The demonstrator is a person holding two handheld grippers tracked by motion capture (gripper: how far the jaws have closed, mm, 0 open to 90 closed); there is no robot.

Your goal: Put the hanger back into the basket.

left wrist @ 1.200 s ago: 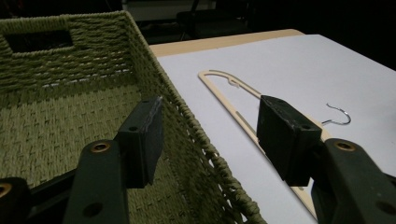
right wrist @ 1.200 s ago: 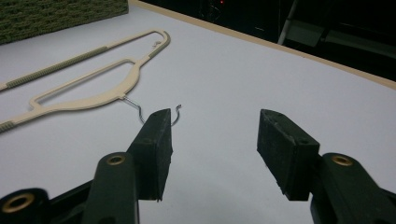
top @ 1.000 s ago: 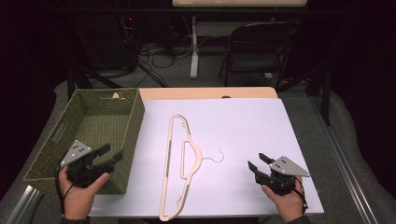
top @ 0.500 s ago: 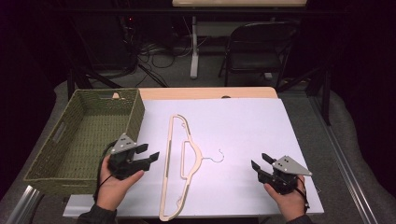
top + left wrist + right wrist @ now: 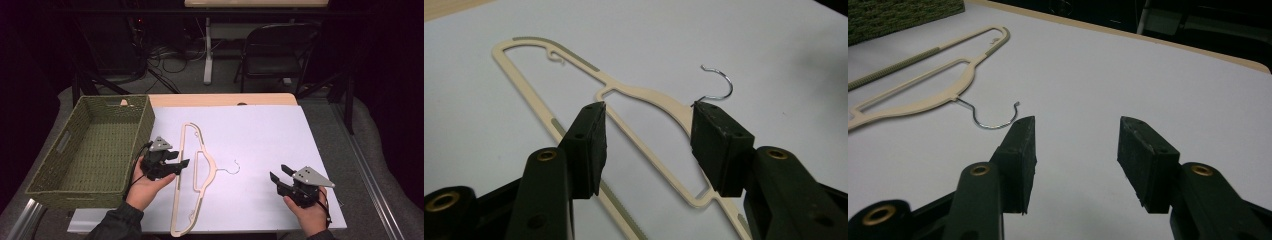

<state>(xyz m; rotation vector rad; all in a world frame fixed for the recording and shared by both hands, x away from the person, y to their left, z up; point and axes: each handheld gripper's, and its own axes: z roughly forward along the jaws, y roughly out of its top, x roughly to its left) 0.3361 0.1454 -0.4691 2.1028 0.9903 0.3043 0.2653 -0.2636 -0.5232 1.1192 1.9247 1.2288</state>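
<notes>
Now left tool [image 5: 181,162], closing, has reached the hanger [image 5: 192,176].

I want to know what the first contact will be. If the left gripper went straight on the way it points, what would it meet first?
Probably the hanger: the left gripper points at its middle, open jaws either side of it, which have just been closing. No contact yet.
</notes>
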